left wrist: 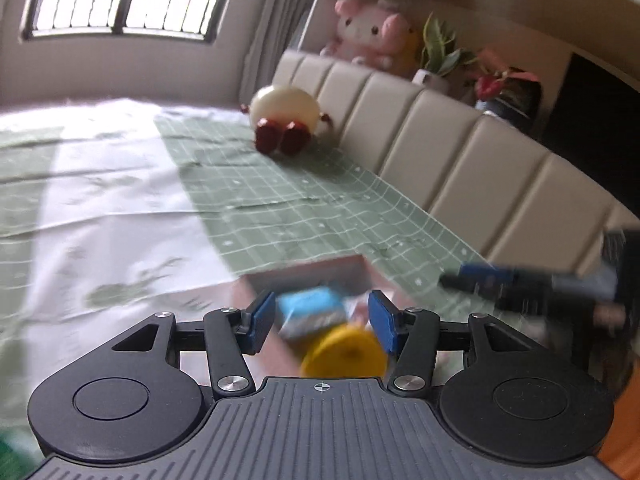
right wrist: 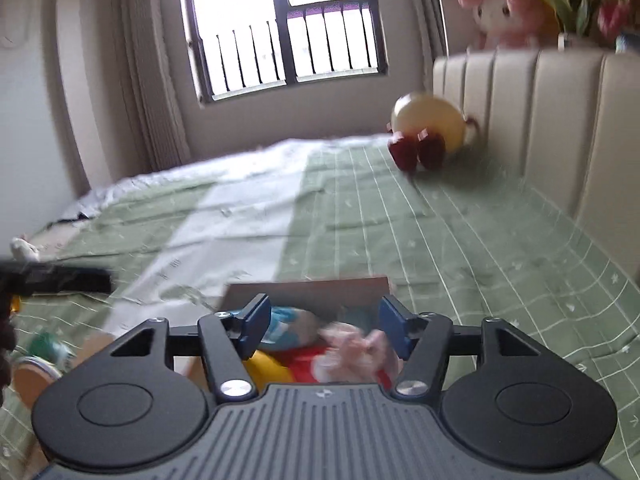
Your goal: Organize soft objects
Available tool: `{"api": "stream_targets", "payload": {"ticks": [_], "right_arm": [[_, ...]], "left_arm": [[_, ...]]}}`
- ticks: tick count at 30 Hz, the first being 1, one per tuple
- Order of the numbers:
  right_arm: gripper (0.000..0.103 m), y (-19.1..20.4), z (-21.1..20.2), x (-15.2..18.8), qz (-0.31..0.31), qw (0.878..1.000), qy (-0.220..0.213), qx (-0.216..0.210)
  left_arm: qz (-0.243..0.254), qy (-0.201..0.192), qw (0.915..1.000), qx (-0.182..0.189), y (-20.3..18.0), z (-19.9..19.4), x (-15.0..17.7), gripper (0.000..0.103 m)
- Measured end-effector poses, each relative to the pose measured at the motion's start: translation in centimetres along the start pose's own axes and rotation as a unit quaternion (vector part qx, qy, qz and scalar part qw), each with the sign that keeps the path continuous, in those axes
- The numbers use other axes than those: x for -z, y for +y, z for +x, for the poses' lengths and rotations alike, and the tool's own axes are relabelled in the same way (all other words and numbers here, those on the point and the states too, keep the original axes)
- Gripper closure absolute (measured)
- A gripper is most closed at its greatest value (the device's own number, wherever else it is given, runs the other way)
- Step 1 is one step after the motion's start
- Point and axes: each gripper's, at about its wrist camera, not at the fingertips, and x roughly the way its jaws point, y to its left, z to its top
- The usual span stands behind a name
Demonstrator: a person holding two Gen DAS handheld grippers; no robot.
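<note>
A brown cardboard box (left wrist: 320,270) sits on the green checked bed cover (left wrist: 320,200). My left gripper (left wrist: 320,304) hovers open over it; a blurred blue and yellow soft toy (left wrist: 320,320) lies below between the fingers, with a gap at the left pad. In the right wrist view my right gripper (right wrist: 324,306) stands open above the same box (right wrist: 312,290), where a pink and red plush (right wrist: 352,354) lies beside the blue and yellow toy (right wrist: 280,332). A cream round plush with red feet (left wrist: 284,104) (right wrist: 430,120) rests against the headboard.
A padded beige headboard (left wrist: 440,144) (right wrist: 560,120) runs along the bed's right side. A pink plush (left wrist: 368,30) and potted plants (left wrist: 440,52) stand on the ledge behind it. My right gripper (left wrist: 520,280) shows at the right edge. A small white toy (right wrist: 22,248) lies far left.
</note>
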Motion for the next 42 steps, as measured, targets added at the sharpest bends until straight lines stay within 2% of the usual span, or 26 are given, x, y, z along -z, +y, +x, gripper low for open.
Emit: {"api": "stream_targets", "payload": {"ticks": [3,5,8,10,13,15,18,20,23,26,30,32,34,38,42], "right_arm": [[0.039,4.2,-0.8,1.6,-0.040,0.999,0.004,-0.023],[0.039,7.4,-0.9,3.3,-0.076,0.997,0.009,-0.030],[0.039,12.5,-0.7,6.5,-0.113,0.992,0.017,-0.057],[0.039,15.9,-0.5,8.5,-0.128,0.987,0.033,-0.093],[0.039,19.9,1.4,10.7,-0.133,0.979,0.076,-0.133],[0.039,22.0,2.5,11.3,-0.130,0.977,0.100,-0.139],[0.039,25.1,2.9,11.9,-0.167,0.968,0.103,-0.155],[0.039,26.6,3.2,12.5,-0.207,0.963,0.095,-0.145],[0.039,26.9,4.1,12.8,-0.213,0.964,0.094,-0.125],[0.039,25.5,4.9,12.4,-0.170,0.972,0.113,-0.117],[0.039,23.8,4.2,12.8,-0.145,0.974,0.119,-0.124],[0.039,22.8,3.6,13.3,-0.146,0.975,0.119,-0.118],[0.039,21.7,3.4,13.9,-0.143,0.976,0.123,-0.111],[0.039,19.8,3.4,14.5,-0.114,0.981,0.127,-0.097],[0.039,18.2,3.1,15.1,-0.081,0.984,0.131,-0.092]], "left_arm": [[-0.016,-0.021,0.9994,-0.024,1.7,-6.7,3.8,0.047],[-0.030,-0.031,0.9976,-0.054,2.9,-10.1,6.7,0.047],[-0.054,-0.045,0.9906,-0.117,4.4,-13.9,11.0,0.047],[-0.081,-0.055,0.9852,-0.141,5.6,-15.8,13.6,0.047],[-0.120,-0.067,0.9782,-0.156,7.4,-17.7,16.6,0.047],[-0.143,-0.070,0.9753,-0.153,8.4,-18.3,18.1,0.047],[-0.162,-0.079,0.9732,-0.143,9.5,-19.2,19.7,0.047],[-0.158,-0.088,0.9737,-0.139,10.2,-19.4,20.1,0.047],[-0.134,-0.104,0.9772,-0.128,10.6,-19.2,20.0,0.047],[-0.103,-0.117,0.9817,-0.109,11.3,-18.0,19.3,0.047],[-0.071,-0.088,0.9903,-0.081,12.6,-15.1,18.1,0.047],[-0.063,-0.072,0.9919,-0.083,13.0,-13.7,17.7,0.047],[-0.063,-0.059,0.9923,-0.089,13.4,-12.3,17.5,0.047],[-0.068,-0.052,0.9939,-0.068,13.2,-10.7,17.5,0.047],[-0.095,-0.029,0.9940,-0.046,12.7,-9.2,18.1,0.056]]}}
